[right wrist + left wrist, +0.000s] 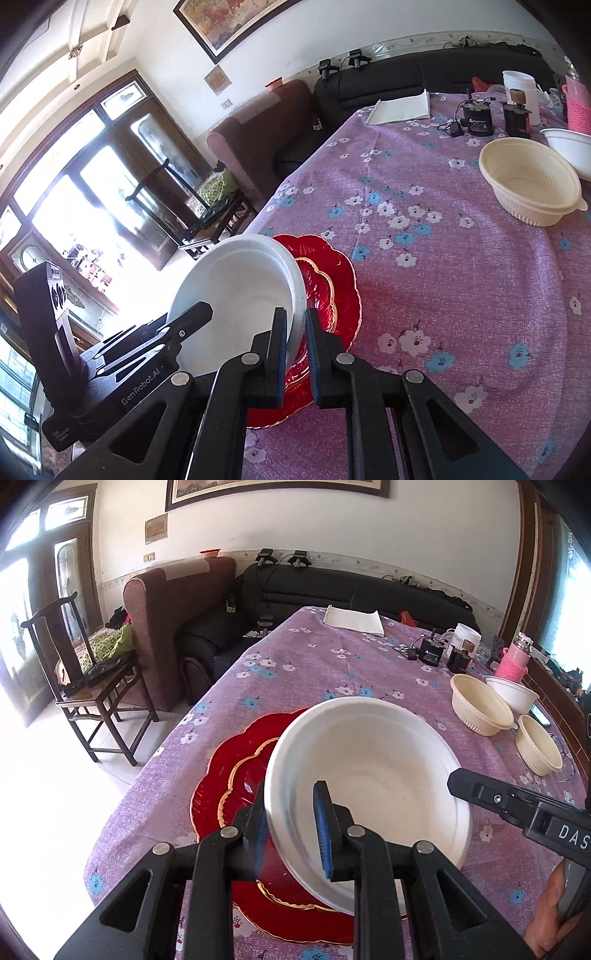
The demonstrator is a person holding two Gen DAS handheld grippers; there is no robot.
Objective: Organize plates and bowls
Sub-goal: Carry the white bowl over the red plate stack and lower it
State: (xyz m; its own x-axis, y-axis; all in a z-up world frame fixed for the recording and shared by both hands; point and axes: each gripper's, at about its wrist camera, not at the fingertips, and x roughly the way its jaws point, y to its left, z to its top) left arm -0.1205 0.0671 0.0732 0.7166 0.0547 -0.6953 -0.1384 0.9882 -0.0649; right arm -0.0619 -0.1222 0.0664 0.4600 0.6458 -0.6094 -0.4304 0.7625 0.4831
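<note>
Both the left gripper and right gripper pinch the rim of a plain white bowl, tilted, apparently just above stacked red scalloped plates.

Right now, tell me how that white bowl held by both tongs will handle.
The white bowl is probably light and a bit flexible: its wall looks thin. Pinched only at its rim by the left tongs and right tongs, it hangs tilted and might slip or twist.
</note>
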